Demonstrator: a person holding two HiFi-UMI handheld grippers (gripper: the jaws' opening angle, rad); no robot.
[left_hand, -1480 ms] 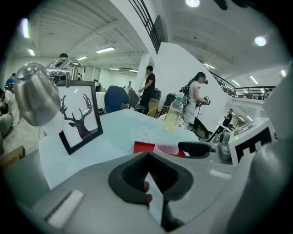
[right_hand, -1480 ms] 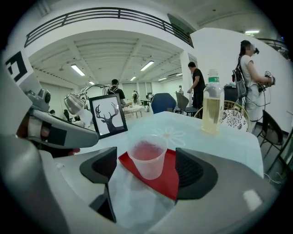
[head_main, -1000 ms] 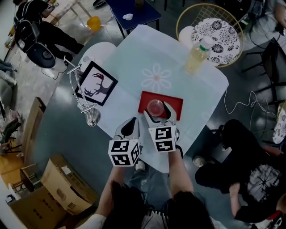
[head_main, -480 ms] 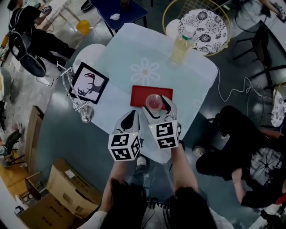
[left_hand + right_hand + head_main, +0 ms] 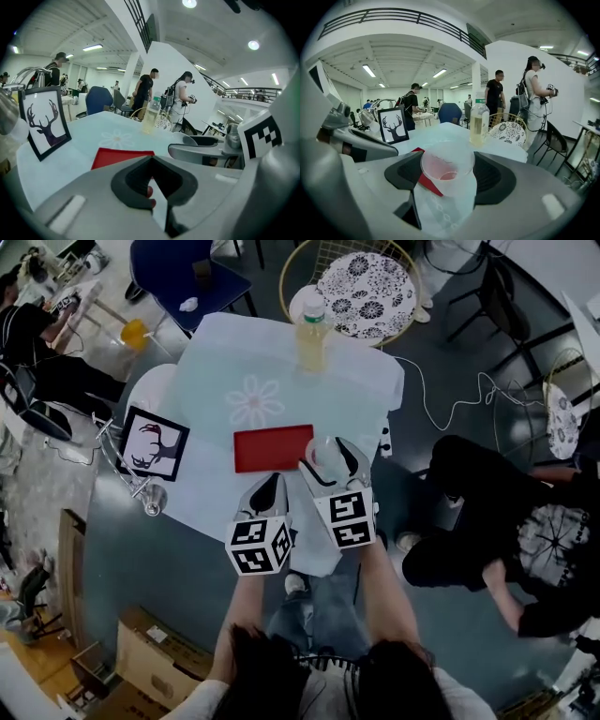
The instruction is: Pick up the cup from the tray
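Observation:
A clear plastic cup [image 5: 322, 455] with a reddish bottom sits between the jaws of my right gripper [image 5: 327, 461], which is shut on it. The cup hangs just past the right end of the red tray [image 5: 272, 448], off its surface. In the right gripper view the cup [image 5: 447, 161] fills the middle between the dark pads, with a corner of the tray [image 5: 425, 182] behind it. My left gripper [image 5: 269, 493] hovers over the table's near edge, below the tray, shut and holding nothing. In the left gripper view the tray [image 5: 119, 156] lies bare ahead.
A bottle of yellow drink [image 5: 311, 334] stands at the far side of the pale table [image 5: 234, 362]. A framed deer picture [image 5: 150, 443] leans at the left edge by a metal rack [image 5: 141, 488]. A round patterned chair [image 5: 361, 287] is beyond; a person [image 5: 487, 512] sits at right.
The right gripper has lifted the cup off the tray and carried it past the tray's right end. The head view has swung, so the table sits further left and up.

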